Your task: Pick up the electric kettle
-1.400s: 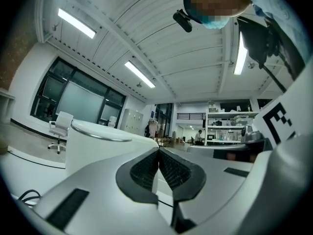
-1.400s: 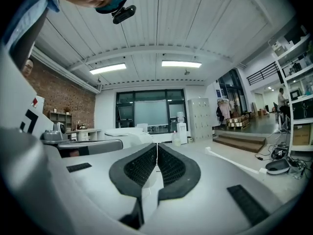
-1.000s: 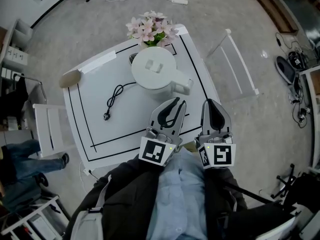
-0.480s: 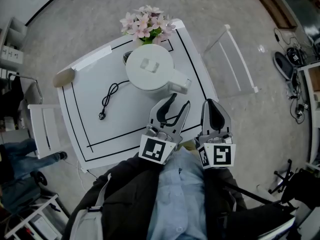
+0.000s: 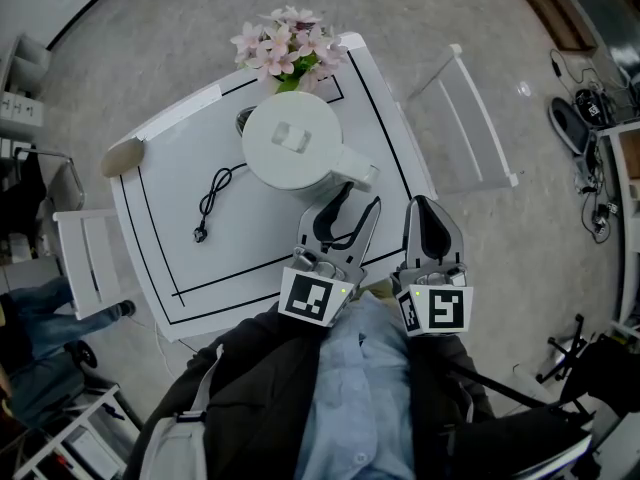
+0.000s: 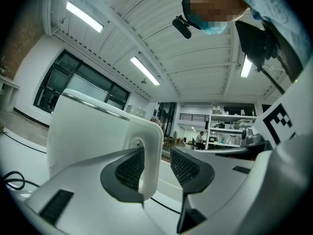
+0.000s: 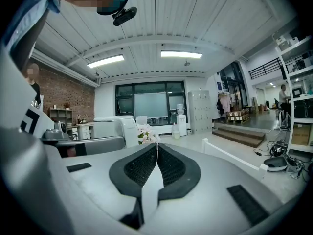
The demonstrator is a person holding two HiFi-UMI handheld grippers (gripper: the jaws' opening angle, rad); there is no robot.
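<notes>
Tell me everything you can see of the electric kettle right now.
The electric kettle is white, matte plastic by its look, standing upright on the white table with its round lid shut. Its loop handle points at the person and stands between the open pads of the left tongs, which have just been opening. A black cord leads off from its base.
</notes>
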